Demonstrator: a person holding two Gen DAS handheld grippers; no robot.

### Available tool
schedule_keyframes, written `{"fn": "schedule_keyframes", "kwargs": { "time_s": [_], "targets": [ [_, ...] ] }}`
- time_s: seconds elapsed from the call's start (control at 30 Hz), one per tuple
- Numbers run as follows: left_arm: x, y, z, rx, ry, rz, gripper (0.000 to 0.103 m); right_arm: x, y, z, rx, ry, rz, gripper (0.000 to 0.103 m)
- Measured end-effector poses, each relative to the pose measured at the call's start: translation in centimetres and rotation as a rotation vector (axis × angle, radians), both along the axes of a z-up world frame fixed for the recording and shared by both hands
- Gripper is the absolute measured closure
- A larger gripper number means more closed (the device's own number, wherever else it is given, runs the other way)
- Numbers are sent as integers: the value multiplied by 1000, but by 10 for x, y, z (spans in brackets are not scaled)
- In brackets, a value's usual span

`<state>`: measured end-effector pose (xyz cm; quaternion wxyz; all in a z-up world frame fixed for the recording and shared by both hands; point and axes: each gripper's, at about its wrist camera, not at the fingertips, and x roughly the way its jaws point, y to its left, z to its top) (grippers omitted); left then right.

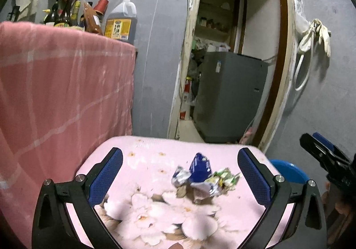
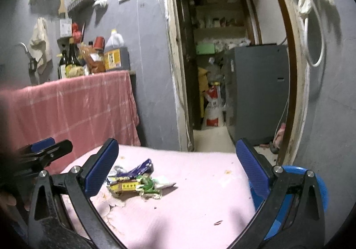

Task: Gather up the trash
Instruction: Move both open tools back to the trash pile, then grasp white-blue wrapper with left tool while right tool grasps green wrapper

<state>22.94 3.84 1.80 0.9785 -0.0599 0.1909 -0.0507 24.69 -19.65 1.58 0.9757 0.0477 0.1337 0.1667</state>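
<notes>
A heap of crumpled snack wrappers (image 1: 203, 178), blue, silver, green and yellow, lies on a pink flowered tabletop (image 1: 155, 211). My left gripper (image 1: 180, 173) is open and empty, its blue pads wide apart, with the heap between and just beyond them. In the right wrist view the same wrappers (image 2: 135, 183) lie close to the left finger of my right gripper (image 2: 178, 166), which is open and empty above the tabletop (image 2: 200, 200). Each gripper shows at the edge of the other's view: the right one (image 1: 322, 155) and the left one (image 2: 44, 151).
A blue bin (image 2: 311, 195) stands at the table's right edge, also in the left wrist view (image 1: 287, 171). A counter draped in pink cloth (image 1: 62, 84) carries bottles and a large oil jug (image 1: 121, 19). An open doorway (image 1: 231, 66) ahead shows a grey appliance (image 1: 229, 97).
</notes>
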Motion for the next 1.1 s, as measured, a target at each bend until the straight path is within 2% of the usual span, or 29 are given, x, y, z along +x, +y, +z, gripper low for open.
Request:
{"fn": "schedule_keyframes", "kwargs": {
  "time_s": [0.23, 0.33, 0.47, 0.6, 0.8, 0.87, 0.93, 1.1],
  "targets": [
    [14, 8, -20, -7, 108, -15, 2, 15, 12, -16, -27, 73, 21, 0],
    [23, 12, -30, -43, 171, -36, 2, 20, 14, -24, -46, 105, 35, 2],
    [31, 18, -36, -87, 212, -32, 3, 28, 17, -34, -64, 144, 55, 12],
    [40, 20, -38, -99, 243, -37, 5, 35, 21, -44, -75, 191, 72, 18],
    [58, 19, -40, -97, 299, -37, 21, 51, 27, -55, -68, 284, 102, 29],
    [65, 19, -40, -101, 315, -37, 32, 56, 31, -56, -74, 296, 113, 33],
    [73, 19, -42, -105, 334, -40, 35, 59, 36, -55, -84, 298, 129, 37],
    [90, 17, -49, -109, 385, -66, 46, 69, 51, -55, -106, 309, 183, 57]
  ]
}}
